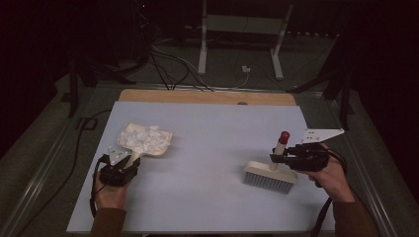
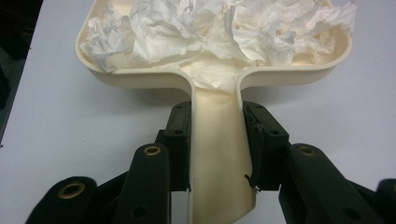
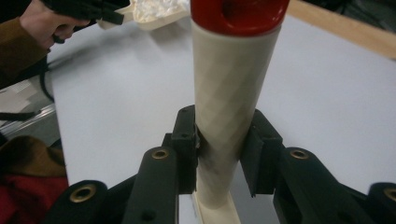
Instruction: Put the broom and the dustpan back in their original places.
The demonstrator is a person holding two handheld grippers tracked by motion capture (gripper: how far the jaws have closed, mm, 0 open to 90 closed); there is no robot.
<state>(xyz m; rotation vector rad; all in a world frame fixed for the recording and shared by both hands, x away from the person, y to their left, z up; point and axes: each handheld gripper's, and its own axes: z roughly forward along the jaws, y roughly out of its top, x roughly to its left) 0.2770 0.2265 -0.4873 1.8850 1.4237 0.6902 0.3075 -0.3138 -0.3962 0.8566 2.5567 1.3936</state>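
Note:
A cream dustpan [image 1: 150, 145] rests at the left of the white table, heaped with crumpled white paper [image 1: 143, 138]. My left gripper [image 1: 129, 159] is shut on its flat handle [image 2: 217, 154], both pads pressing the handle's sides, and the paper [image 2: 219, 32] fills the pan [image 2: 100, 72] ahead. On the right, a cream hand brush [image 1: 269, 177] with a red-tipped handle [image 1: 283, 136] stands bristles down on the table. My right gripper [image 1: 275, 158] is shut on that handle [image 3: 229, 102], below the red cap [image 3: 238, 11].
The white tabletop [image 1: 212, 148] lies on a wooden board [image 1: 207, 97] whose far edge shows. Cables and metal stand legs [image 1: 202, 44] sit on the dark floor beyond. A grey plate [image 1: 321, 134] sticks out from the right gripper. The other hand [image 3: 42, 23] appears far left.

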